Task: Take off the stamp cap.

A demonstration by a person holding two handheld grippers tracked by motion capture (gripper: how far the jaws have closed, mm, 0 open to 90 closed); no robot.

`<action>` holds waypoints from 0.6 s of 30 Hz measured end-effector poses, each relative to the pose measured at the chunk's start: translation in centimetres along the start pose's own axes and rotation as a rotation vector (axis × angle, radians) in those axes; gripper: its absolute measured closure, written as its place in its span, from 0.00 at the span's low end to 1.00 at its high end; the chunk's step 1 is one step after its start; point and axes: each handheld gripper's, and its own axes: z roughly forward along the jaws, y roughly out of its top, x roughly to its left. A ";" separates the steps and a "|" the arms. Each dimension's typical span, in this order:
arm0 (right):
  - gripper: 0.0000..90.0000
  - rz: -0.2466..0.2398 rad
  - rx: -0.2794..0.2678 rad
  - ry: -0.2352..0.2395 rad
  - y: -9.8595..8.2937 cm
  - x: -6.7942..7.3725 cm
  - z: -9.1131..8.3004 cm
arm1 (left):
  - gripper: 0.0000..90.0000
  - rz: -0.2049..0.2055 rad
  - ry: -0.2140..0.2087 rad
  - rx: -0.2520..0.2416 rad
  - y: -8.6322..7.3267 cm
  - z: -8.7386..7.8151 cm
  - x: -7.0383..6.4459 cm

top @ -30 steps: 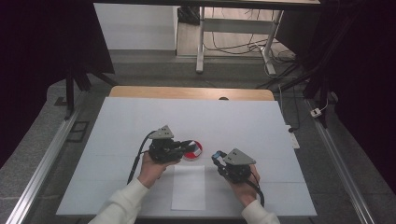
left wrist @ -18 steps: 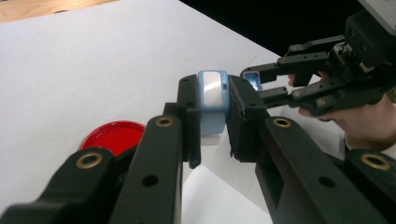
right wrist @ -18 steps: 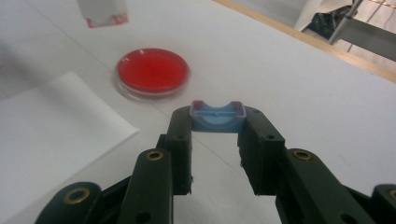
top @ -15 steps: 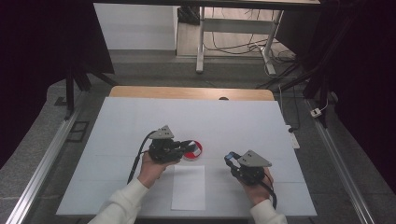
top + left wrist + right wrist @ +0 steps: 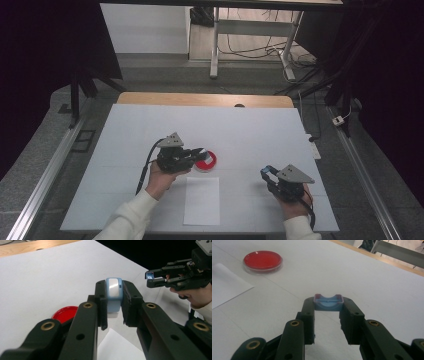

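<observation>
My left gripper (image 5: pixel 114 305) is shut on a light blue rounded block with a pale top (image 5: pixel 114 291), held just above the white table. In the high view the left gripper (image 5: pixel 198 153) hangs at the near left edge of a red round dish (image 5: pixel 208 161). That dish (image 5: pixel 65 314) lies low and to the left behind my left jaws. My right gripper (image 5: pixel 328 307) is shut on a small blue cap-like piece with a curved notch (image 5: pixel 328 302). It stands off to the right (image 5: pixel 266 173), well apart from the dish (image 5: pixel 262 260).
A white sheet of paper (image 5: pixel 201 200) lies near the front edge between the two hands, also in the right gripper view (image 5: pixel 224 282). The white table top (image 5: pixel 250 130) ends in a wooden strip (image 5: pixel 200 99) at the far side.
My right gripper has moved right and toward the front edge, away from the red dish. The left gripper has stayed by the dish.
</observation>
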 end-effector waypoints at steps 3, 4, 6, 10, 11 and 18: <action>0.73 0.005 0.005 -0.006 -0.2 -0.5 -0.2 | 0.84 -0.003 0.005 -0.005 0.0 -0.1 0.1; 0.73 0.007 0.006 -0.007 -0.3 -0.6 -0.2 | 0.84 -0.003 0.006 -0.006 0.0 -0.2 0.2; 0.73 0.013 0.006 -0.006 -0.4 -0.8 -0.2 | 0.84 -0.001 0.010 -0.006 0.1 -0.3 0.3; 0.73 0.014 0.011 -0.009 -0.5 -1.0 -0.2 | 0.84 0.002 0.024 -0.011 0.2 -0.5 0.5; 0.73 0.017 0.009 -0.003 -0.5 -1.0 -0.2 | 0.84 0.003 0.026 -0.013 0.3 -0.6 0.6; 0.73 0.021 -0.004 -0.002 -0.4 -1.2 -0.3 | 0.84 0.029 0.066 -0.002 0.4 -0.7 0.8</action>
